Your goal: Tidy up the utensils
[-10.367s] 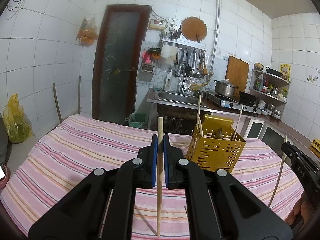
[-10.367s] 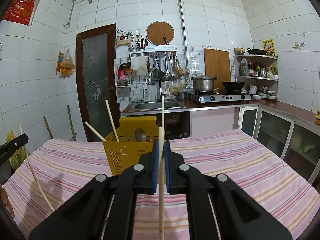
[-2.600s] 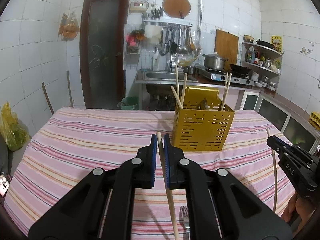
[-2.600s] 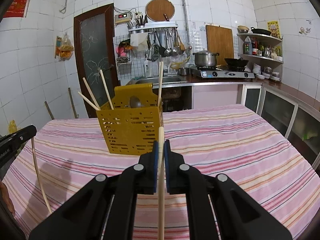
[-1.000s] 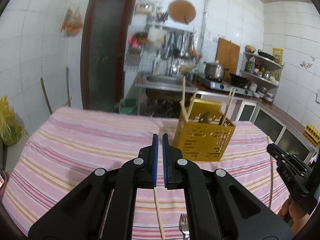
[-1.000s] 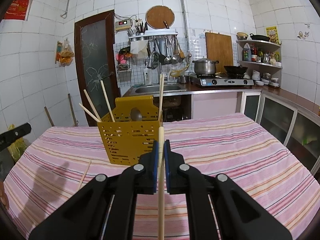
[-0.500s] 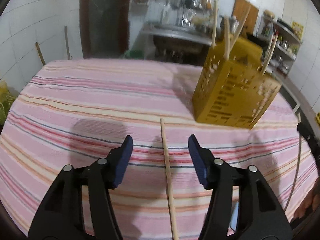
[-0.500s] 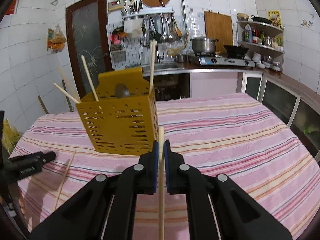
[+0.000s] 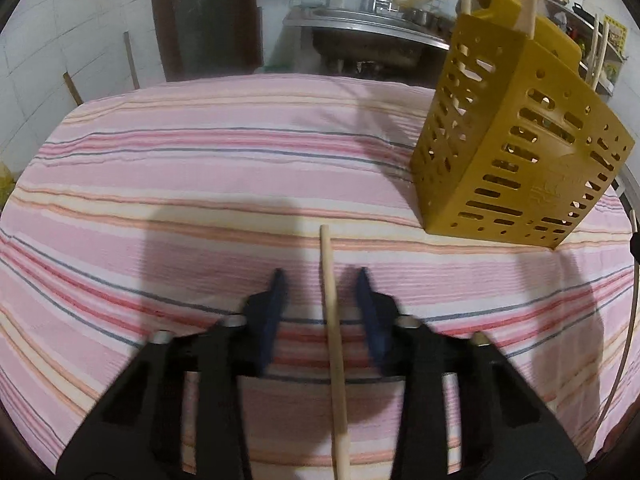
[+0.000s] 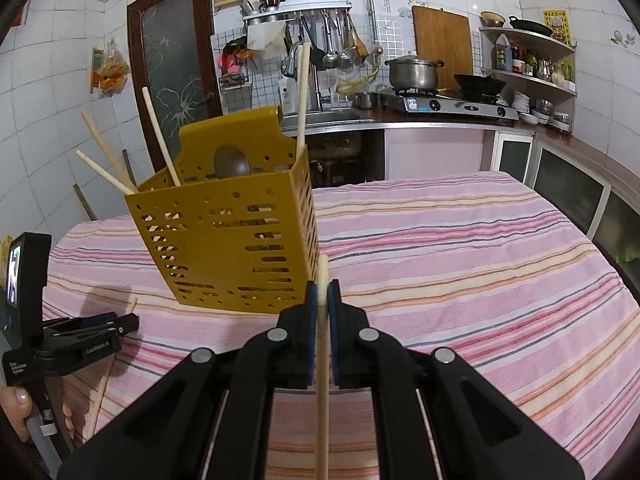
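Observation:
A yellow perforated utensil holder (image 9: 516, 160) (image 10: 228, 240) stands on the striped tablecloth with several chopsticks and a spoon (image 10: 231, 161) in it. My left gripper (image 9: 322, 284) is open, low over the cloth, its fingers either side of a wooden chopstick (image 9: 333, 340) that lies flat there. That chopstick also shows in the right wrist view (image 10: 105, 376), under the left gripper (image 10: 96, 336). My right gripper (image 10: 322, 292) is shut on another chopstick (image 10: 322, 392), held upright just in front of the holder's near right corner. This chopstick shows at the right edge of the left wrist view (image 9: 626, 344).
The table with the pink striped tablecloth (image 10: 460, 264) fills the foreground. Behind it are a sink counter (image 10: 332, 120), a gas stove with a pot (image 10: 414, 72), a shelf of bottles (image 10: 528, 60) and a dark door (image 10: 172, 60).
My left gripper let go of its chopstick, which now lies on the cloth, and has opened and dropped down around it. My right gripper moved closer to the holder, chopstick still held.

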Demonstrator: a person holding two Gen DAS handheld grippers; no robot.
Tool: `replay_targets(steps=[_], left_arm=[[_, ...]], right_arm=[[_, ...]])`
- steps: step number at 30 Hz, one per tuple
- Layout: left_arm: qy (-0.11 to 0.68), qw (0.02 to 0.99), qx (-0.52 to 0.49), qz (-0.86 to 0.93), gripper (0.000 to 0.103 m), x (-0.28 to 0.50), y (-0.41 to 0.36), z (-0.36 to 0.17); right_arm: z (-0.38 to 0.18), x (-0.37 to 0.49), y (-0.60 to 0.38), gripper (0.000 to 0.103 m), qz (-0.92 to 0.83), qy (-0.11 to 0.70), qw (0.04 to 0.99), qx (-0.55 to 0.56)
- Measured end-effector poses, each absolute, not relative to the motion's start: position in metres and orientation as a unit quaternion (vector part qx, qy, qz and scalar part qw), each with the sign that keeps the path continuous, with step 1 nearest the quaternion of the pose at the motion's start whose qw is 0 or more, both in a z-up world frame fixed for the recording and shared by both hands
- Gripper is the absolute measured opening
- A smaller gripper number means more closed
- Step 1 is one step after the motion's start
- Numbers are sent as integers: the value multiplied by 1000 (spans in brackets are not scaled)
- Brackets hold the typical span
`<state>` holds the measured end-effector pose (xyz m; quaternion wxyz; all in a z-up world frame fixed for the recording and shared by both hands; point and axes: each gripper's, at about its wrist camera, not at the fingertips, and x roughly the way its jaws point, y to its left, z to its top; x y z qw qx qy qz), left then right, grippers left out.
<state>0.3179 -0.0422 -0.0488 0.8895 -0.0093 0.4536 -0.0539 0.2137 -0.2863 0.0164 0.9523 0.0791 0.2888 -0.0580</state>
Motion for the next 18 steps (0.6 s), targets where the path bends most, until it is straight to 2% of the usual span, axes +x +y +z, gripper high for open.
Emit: replay_targets(steps=[1, 4, 10, 18], left_arm=[[455, 889, -12, -56, 14, 320, -42, -49], [458, 887, -25, -58, 5, 325, -38, -48], [438, 896, -40, -63, 5, 317, -37, -39], [358, 930, -41, -74, 4, 276, -36, 12]], right_arm=[[16, 214, -286, 6, -58, 289, 952, 79], [17, 213, -285, 6, -58, 290, 952, 77], [26, 209, -284, 6, -63, 281, 955, 78], [44, 194, -278, 6, -61, 256, 962, 73]])
